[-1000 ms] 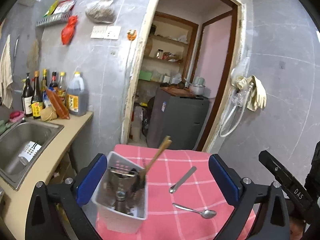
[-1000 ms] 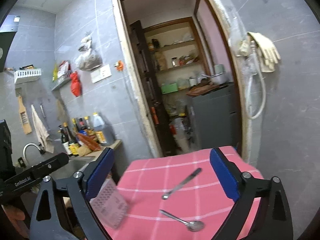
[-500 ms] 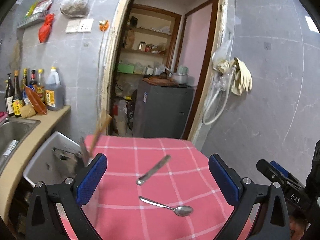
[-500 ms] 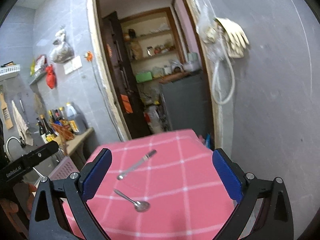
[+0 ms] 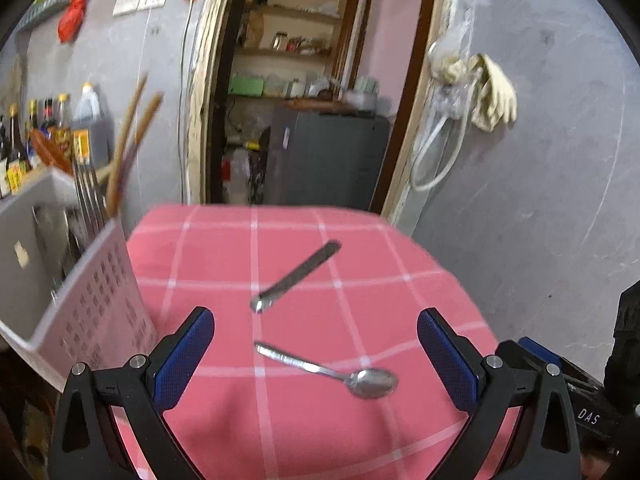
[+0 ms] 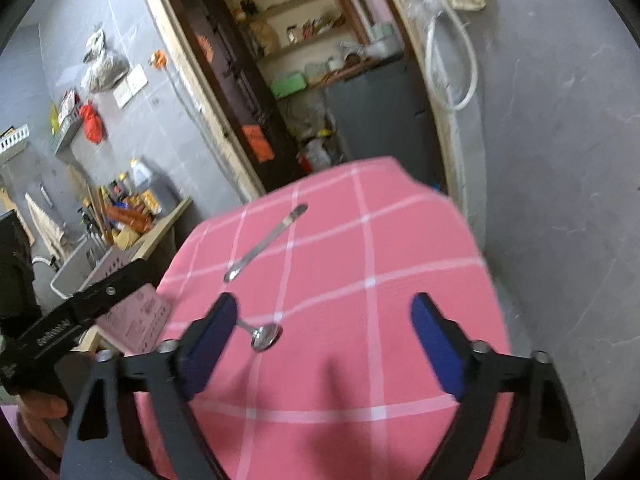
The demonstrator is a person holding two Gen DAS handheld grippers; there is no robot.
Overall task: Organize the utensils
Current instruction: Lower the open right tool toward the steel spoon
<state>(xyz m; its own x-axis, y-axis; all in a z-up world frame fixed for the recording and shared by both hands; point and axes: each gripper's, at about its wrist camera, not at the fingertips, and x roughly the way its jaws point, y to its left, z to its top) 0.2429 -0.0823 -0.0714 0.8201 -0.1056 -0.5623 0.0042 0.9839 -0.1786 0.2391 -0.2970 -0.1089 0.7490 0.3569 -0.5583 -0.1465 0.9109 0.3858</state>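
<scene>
A steel spoon (image 5: 332,372) lies on the pink checked tablecloth (image 5: 400,320), between the fingers of my left gripper (image 5: 316,356), which is open and empty just above it. A second steel utensil (image 5: 296,276) lies farther back, handle pointing away. A white perforated utensil caddy (image 5: 92,300) with forks and wooden handles stands at the table's left edge. My right gripper (image 6: 324,336) is open and empty over the cloth; the spoon (image 6: 264,336) lies just inside its left finger, the other utensil (image 6: 266,242) beyond.
A counter with sauce bottles (image 5: 48,136) and a sink lies left of the table. A doorway (image 5: 304,100) with shelves and a grey cabinet is behind. A hose and gloves (image 5: 480,92) hang on the right wall. The left gripper's body (image 6: 72,320) shows at left.
Both grippers have swung right and tilted down toward the table. The caddy has slid to the left edge of the left view and the spoon now sits between the left fingers.
</scene>
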